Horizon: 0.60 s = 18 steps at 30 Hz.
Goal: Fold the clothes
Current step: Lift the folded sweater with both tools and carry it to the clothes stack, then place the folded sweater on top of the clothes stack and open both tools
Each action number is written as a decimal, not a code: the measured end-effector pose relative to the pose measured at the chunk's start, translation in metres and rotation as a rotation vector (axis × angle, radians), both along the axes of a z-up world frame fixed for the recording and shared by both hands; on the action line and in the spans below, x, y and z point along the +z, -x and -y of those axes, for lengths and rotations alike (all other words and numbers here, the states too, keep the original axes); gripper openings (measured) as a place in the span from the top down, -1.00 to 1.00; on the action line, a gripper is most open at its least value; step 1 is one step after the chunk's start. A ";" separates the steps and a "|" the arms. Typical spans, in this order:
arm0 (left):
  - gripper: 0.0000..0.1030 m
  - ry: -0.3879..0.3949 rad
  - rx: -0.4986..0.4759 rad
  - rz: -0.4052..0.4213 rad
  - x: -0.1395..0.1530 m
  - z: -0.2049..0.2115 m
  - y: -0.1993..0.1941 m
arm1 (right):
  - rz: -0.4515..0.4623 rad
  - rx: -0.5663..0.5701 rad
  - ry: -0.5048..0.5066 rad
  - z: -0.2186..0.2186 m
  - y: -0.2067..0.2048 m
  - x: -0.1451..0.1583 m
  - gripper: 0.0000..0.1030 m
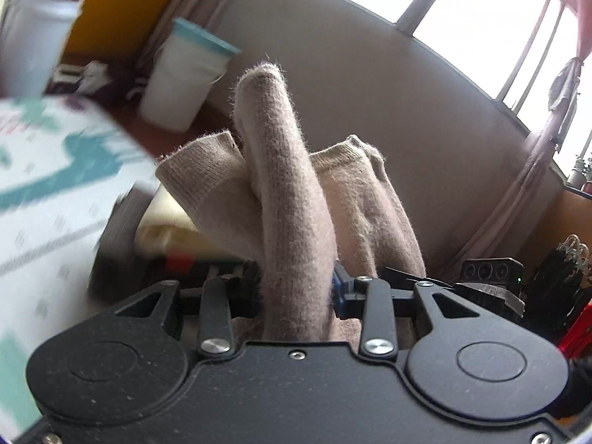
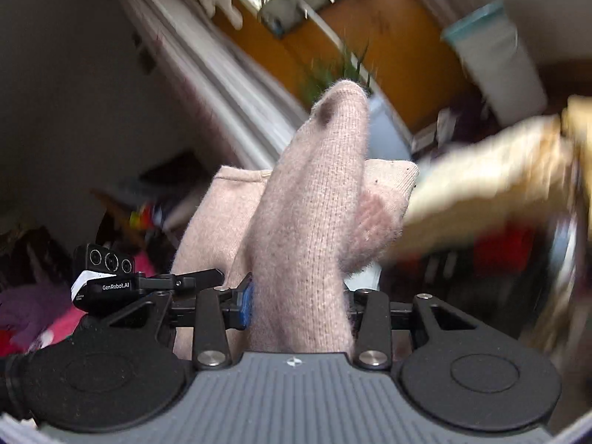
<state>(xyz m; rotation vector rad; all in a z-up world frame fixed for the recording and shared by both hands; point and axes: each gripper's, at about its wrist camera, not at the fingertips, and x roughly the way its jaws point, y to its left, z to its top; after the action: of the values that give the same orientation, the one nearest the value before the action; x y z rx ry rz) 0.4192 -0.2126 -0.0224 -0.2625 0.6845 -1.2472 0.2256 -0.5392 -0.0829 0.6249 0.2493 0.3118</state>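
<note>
Both grippers, my left gripper [image 1: 296,288] and right gripper [image 2: 299,296], are clamped on the fuzzy beige knit garment [image 1: 292,199], bunched upright between them.

In the left wrist view a knitted garment [image 1: 292,199] stands up between the fingers of the left hand-held gripper [image 1: 296,288], with a lidded bin [image 1: 185,81] at ten o'clock behind it, a potted plant [image 1: 37,29] farther out at ten o'clock, and windows [image 1: 481,18] at one o'clock. In the right wrist view the same garment [image 2: 307,214] rises from the right hand-held gripper [image 2: 299,296], the left one [image 2: 111,277] lies just beside it at nine o'clock, and the bin [image 2: 495,59] sits at two o'clock.
</note>
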 end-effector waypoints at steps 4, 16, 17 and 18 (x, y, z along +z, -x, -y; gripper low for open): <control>0.32 0.079 0.009 -0.014 0.031 0.041 -0.045 | 0.070 -0.104 -0.027 0.046 -0.030 0.034 0.21; -0.02 -0.279 0.255 0.026 -0.043 0.011 -0.005 | -0.294 -0.477 0.152 0.097 -0.122 -0.039 -0.35; -0.02 -0.288 0.256 0.020 -0.044 -0.003 0.009 | -0.281 -0.486 0.186 0.092 -0.117 -0.033 -0.40; -0.02 -0.299 0.257 0.010 -0.038 -0.013 0.025 | -0.266 -0.494 0.228 0.086 -0.110 -0.025 -0.46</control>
<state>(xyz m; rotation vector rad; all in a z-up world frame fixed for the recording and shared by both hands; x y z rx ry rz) 0.3947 -0.2001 -0.0607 -0.0922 0.7918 -0.8876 0.3358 -0.6257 -0.1083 0.4821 0.3695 -0.2753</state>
